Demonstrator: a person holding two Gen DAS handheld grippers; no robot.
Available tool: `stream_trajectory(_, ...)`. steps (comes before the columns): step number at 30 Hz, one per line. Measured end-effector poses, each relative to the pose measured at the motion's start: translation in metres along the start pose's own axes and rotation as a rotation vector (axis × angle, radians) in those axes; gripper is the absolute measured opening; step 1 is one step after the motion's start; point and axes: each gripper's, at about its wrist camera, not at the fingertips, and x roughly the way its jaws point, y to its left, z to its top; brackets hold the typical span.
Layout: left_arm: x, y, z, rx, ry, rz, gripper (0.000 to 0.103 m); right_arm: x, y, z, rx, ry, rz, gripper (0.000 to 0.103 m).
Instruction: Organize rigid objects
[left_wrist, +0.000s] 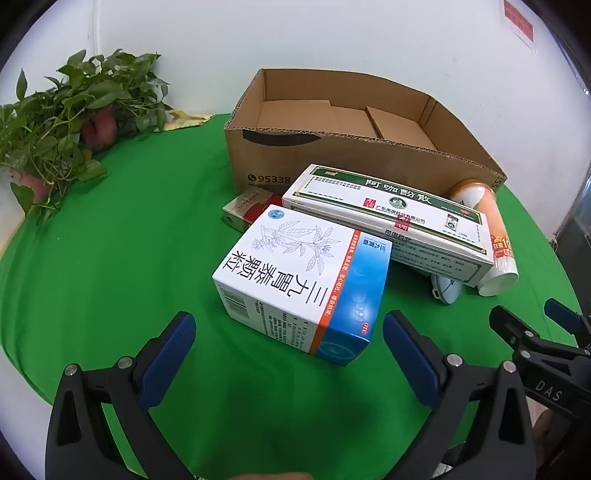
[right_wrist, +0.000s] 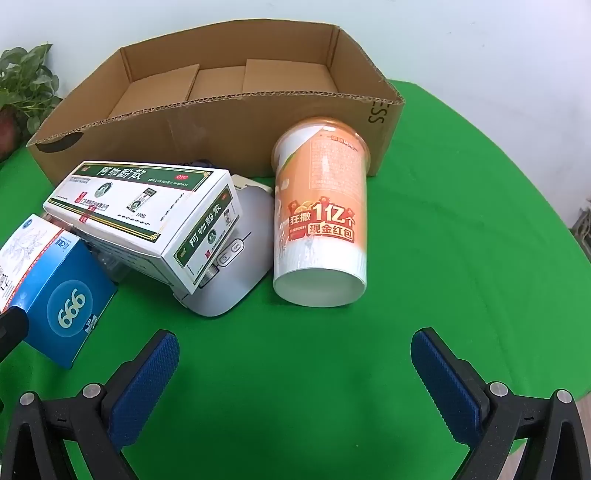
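Note:
A white and blue medicine box (left_wrist: 303, 280) lies on the green cloth just ahead of my open left gripper (left_wrist: 290, 332); it also shows in the right wrist view (right_wrist: 55, 291). A long white and green box (left_wrist: 388, 214) (right_wrist: 144, 214) rests tilted on a grey device (right_wrist: 236, 273). An orange and white cup (right_wrist: 321, 210) (left_wrist: 495, 240) lies on its side, base toward my open, empty right gripper (right_wrist: 295, 350). A red pack (left_wrist: 247, 208) lies behind the boxes. An open, empty cardboard box (left_wrist: 258, 162) (right_wrist: 229, 125) stands behind everything.
A potted plant (left_wrist: 66, 122) stands at the far left by the white wall. The right gripper's fingers (left_wrist: 524, 332) show at the right edge of the left wrist view. The green cloth (right_wrist: 461, 258) ends at the table's edge on the right.

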Motion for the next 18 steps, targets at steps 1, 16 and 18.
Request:
stream_trajectory(1, 0.000, 0.001, 0.000, -0.008, -0.013, -0.013, 0.103, 0.000, 0.000, 0.000, 0.000, -0.001, -0.001, 0.103)
stream_trajectory(16, 0.002, -0.004, -0.001, 0.021, -0.005, 0.031, 0.103, 0.001, -0.002, -0.005, 0.016, -0.002, 0.010, 0.103)
stream_trajectory(18, 0.001, -0.005, -0.002, 0.022, -0.006, 0.033, 0.103, 0.001, -0.001, -0.006, 0.016, -0.001, 0.010, 0.103)
